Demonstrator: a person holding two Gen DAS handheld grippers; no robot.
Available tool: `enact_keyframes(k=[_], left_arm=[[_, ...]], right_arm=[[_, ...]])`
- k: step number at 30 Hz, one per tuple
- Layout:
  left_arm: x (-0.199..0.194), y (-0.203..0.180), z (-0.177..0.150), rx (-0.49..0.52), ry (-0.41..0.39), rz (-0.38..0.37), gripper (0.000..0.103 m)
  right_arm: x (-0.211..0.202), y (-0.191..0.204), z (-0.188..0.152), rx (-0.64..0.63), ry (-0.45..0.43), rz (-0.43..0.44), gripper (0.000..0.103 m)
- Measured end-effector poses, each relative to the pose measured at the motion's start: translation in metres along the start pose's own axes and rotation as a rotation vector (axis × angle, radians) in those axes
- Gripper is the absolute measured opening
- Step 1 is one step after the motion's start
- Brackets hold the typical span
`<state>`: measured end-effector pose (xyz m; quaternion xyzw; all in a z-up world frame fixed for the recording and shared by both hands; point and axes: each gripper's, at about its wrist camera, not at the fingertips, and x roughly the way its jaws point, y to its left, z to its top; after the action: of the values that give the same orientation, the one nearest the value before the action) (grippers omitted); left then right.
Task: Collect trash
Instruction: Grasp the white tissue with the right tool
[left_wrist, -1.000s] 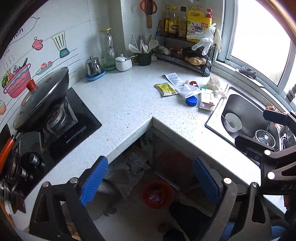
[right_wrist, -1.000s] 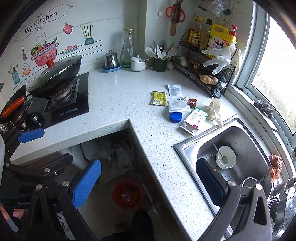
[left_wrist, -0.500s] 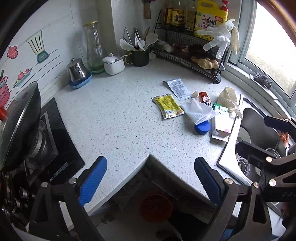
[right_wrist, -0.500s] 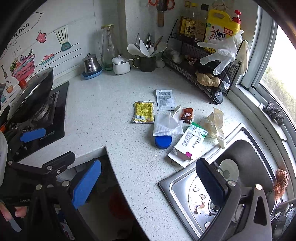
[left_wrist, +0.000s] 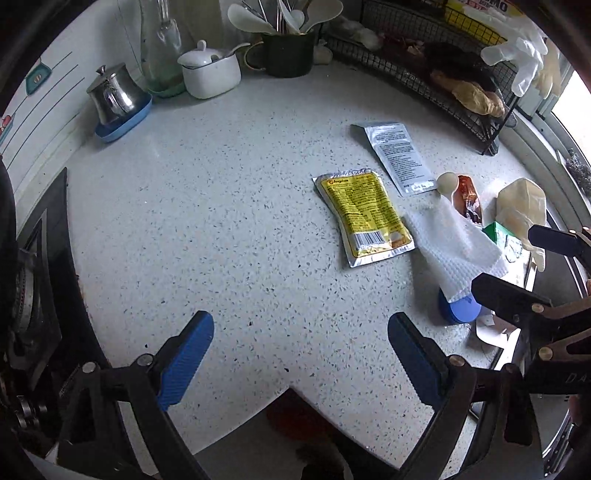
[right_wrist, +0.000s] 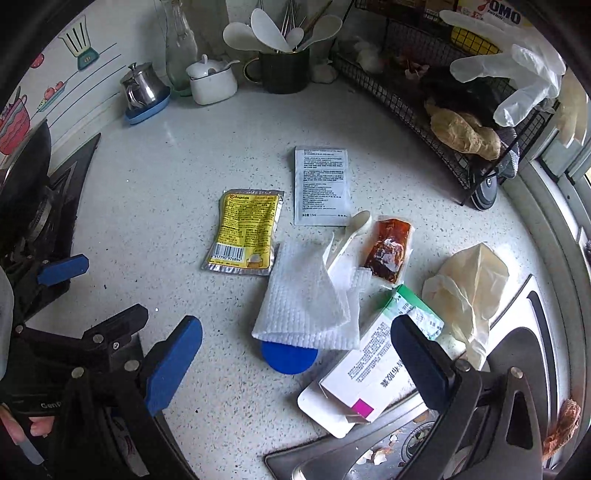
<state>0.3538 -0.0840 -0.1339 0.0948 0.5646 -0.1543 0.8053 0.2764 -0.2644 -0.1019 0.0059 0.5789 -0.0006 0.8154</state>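
Note:
Trash lies on the speckled counter (left_wrist: 207, 221): a yellow packet (left_wrist: 364, 216) (right_wrist: 246, 230), a white sachet (left_wrist: 400, 157) (right_wrist: 322, 184), a white paper towel (left_wrist: 454, 242) (right_wrist: 308, 299) over a blue lid (left_wrist: 460, 310) (right_wrist: 289, 356), a brown sauce packet (right_wrist: 388, 249), a plastic spoon (right_wrist: 352, 230), a green-white box (right_wrist: 380, 363) and a crumpled cream glove (right_wrist: 469, 284). My left gripper (left_wrist: 301, 362) is open and empty, short of the yellow packet. My right gripper (right_wrist: 295, 363) is open and empty, around the blue lid and towel edge.
A steel sink (right_wrist: 517, 369) sits at right. A wire rack (right_wrist: 443, 92) with ginger and a clear glove stands at back right. A utensil mug (left_wrist: 288, 51), white pot (left_wrist: 210, 72), steel jug (left_wrist: 114, 94) and glass bottle line the back wall. The stove (left_wrist: 33, 277) is left.
Both grippers have moved forward and down over the counter toward the trash. The floor gap and red bin have dropped almost out of view. Both stay open.

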Motion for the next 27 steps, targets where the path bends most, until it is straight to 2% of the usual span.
enact_keyframes(k=[2,4,6,8,10,12,13,18,21,27], left_arm=[[0.013,0.004,0.007,-0.016,0.022,-0.002,0.094],[0.023,0.006,0.01,-0.033,0.042,-0.003,0.094],[0.031,0.007,0.012,-0.041,0.058,0.004,0.094],[0.037,0.008,0.011,-0.046,0.075,0.012,0.094],[0.04,0.009,0.01,-0.047,0.089,0.01,0.094],[0.04,0.008,0.008,-0.041,0.097,0.007,0.094],[0.039,0.008,0.008,-0.036,0.097,0.003,0.094],[0.024,0.009,0.012,-0.022,0.071,-0.01,0.094],[0.012,0.009,0.017,-0.023,0.053,-0.031,0.094],[-0.01,0.0,0.031,-0.023,0.022,-0.067,0.094]], right_arm=[[0.012,-0.002,0.006,-0.014,0.027,0.013,0.098],[0.024,-0.002,0.011,-0.029,0.064,0.029,0.086],[0.035,-0.002,0.011,-0.039,0.102,0.048,0.079],[0.044,-0.002,0.01,-0.049,0.132,0.044,0.075],[0.049,-0.001,0.008,-0.053,0.147,0.051,0.06],[0.049,-0.001,0.006,-0.038,0.152,0.061,0.051],[0.047,0.0,0.004,-0.035,0.147,0.054,0.043],[0.027,0.002,-0.002,0.0,0.108,0.074,0.015],[0.007,0.001,-0.006,0.013,0.073,0.089,0.008],[-0.03,-0.008,-0.004,0.05,0.011,0.124,0.007]])
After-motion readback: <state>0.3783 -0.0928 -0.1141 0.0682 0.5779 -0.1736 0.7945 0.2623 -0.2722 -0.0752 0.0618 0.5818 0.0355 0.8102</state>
